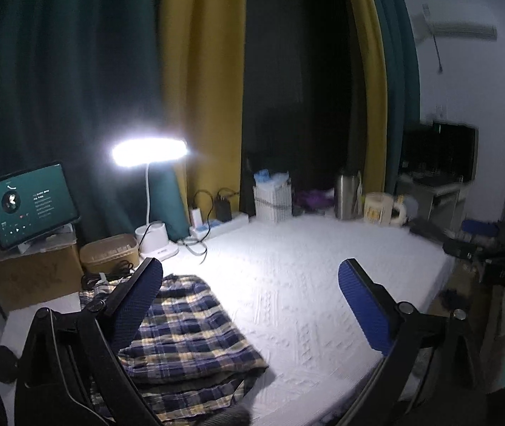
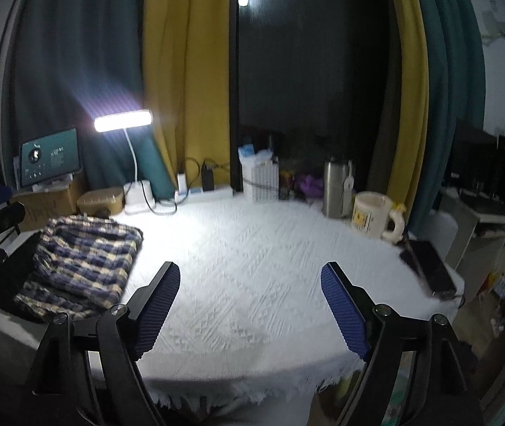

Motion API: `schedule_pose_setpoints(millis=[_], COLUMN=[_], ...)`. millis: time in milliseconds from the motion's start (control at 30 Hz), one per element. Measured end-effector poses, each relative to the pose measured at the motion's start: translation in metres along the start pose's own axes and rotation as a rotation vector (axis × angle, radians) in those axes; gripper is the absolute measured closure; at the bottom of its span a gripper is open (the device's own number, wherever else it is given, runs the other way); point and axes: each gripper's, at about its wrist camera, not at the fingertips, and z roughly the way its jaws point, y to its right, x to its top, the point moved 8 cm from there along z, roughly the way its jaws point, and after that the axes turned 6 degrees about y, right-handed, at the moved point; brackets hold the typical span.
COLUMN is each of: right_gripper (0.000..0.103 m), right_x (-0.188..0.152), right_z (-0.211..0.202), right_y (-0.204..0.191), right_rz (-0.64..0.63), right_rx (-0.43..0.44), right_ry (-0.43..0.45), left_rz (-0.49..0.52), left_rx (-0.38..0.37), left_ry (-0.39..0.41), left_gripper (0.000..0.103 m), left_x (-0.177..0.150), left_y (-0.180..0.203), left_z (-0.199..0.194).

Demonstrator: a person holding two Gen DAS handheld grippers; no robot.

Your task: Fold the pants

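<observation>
- On the near left part of the white table cover [image 2: 252,266], the plaid pants [image 2: 82,259] are seen lying in a compact folded stack of several layers.
- The left gripper [image 1: 252,305] is held wide open with nothing between its blue pads; the pants lie below and behind its left finger, apparently untouched.
- The right gripper [image 2: 249,305] is also spread wide and empty, over bare cover, well apart from the pants.
- The folding is judged to be finished or nearly so: no leg or waistband is seen trailing loose.
- At most, a slight squaring of the lower layer's edges may be left.
- A lit lamp [image 2: 123,120] and a mug [image 2: 373,214] are seen at the far edge.
</observation>
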Motion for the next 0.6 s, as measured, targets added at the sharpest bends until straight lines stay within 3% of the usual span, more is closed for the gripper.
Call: schedule_pose_setpoints(millis=[233,600], right_gripper=[0.018,0.005], right_x=[0.025,0.061], right_z=[-0.019,-0.042], right_y=[-0.016,-0.042], right_rz=[-0.035,-0.066], right_rx=[0.008,0.001], right_ry=[0.057,0.158], left_rz=[-0.032,-0.055], left_rx=[0.038,0.103], left_ry=[0.114,0.179], left_gripper=[0.001,0.001], left_x=[0.023,0.037], left_y=[-0.01,-0.027], left_z=[-0.025,-0.047])
